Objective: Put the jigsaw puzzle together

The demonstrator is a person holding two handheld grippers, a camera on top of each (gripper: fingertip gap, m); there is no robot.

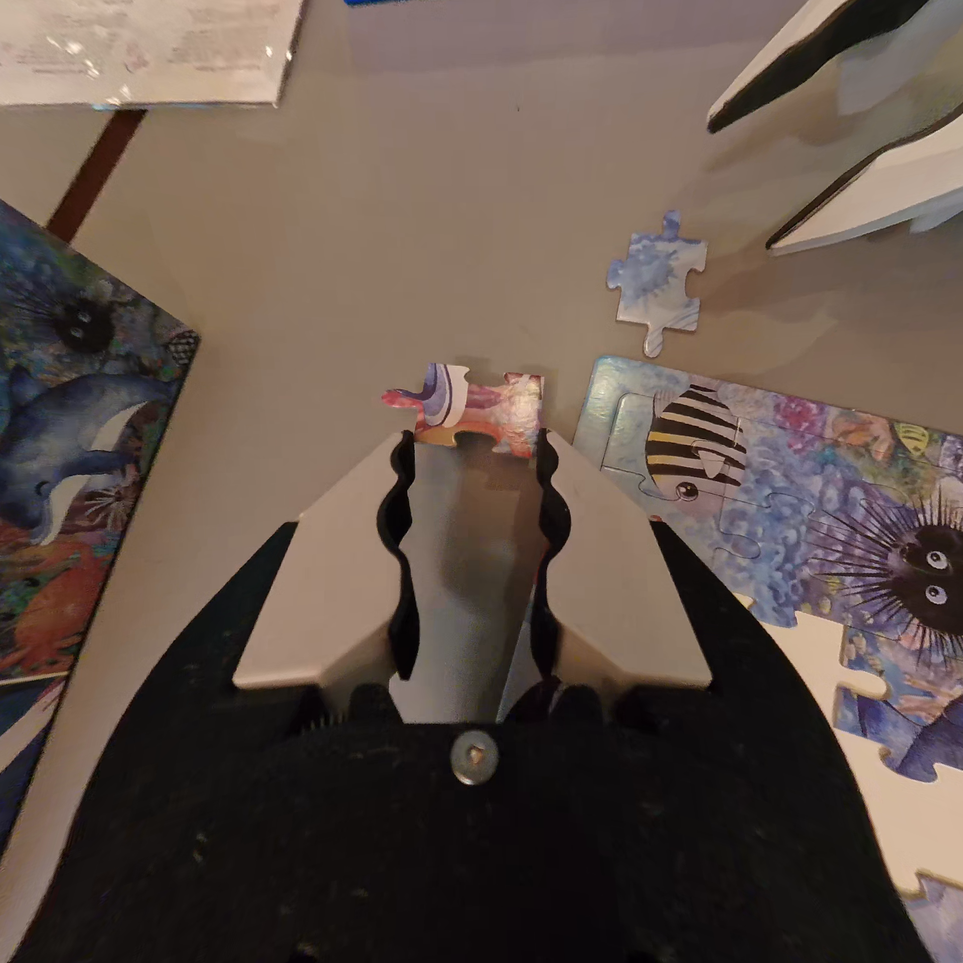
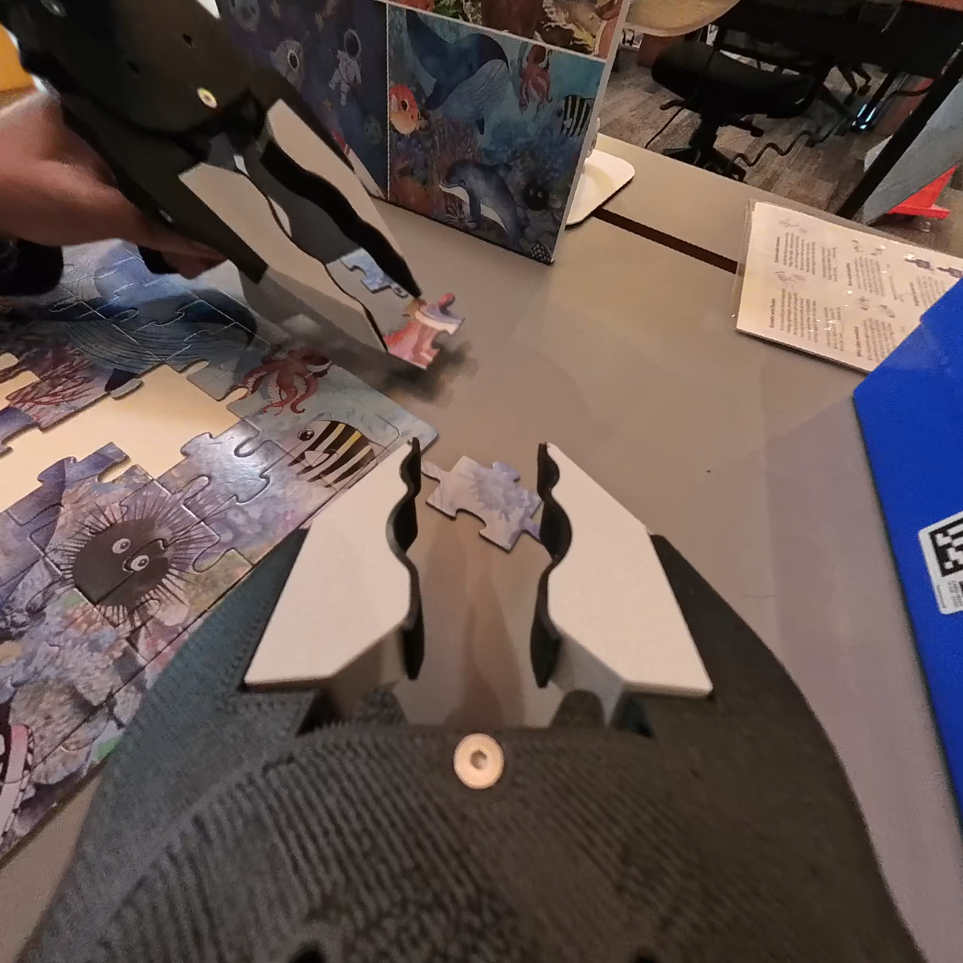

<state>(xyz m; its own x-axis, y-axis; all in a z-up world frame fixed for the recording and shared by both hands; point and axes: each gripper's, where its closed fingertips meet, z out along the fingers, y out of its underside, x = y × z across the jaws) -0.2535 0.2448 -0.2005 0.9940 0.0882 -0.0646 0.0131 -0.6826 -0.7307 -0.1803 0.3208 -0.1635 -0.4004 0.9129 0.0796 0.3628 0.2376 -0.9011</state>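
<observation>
Pink piece (image 1: 482, 409) clamped in your left gripper (image 1: 474, 435); keep flat. Right gripper (image 2: 477, 453) spread: straddle blue piece (image 2: 484, 495), then squeeze.

Right gripper (image 2: 477, 458) fingers apart over pale blue piece (image 2: 482, 495); left gripper (image 2: 404, 325) pinching pink piece (image 2: 427, 333)

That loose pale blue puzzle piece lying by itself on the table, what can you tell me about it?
The pale blue puzzle piece is flat, printed cardboard by the look of it, with a washed blue and white splash pattern, rounded tabs and one notch. It lies picture side up on the grey table, just off the corner of the assembled puzzle near the striped fish, not joined to it. The right tongs stand open around it; whether they touch it cannot be told.
</observation>
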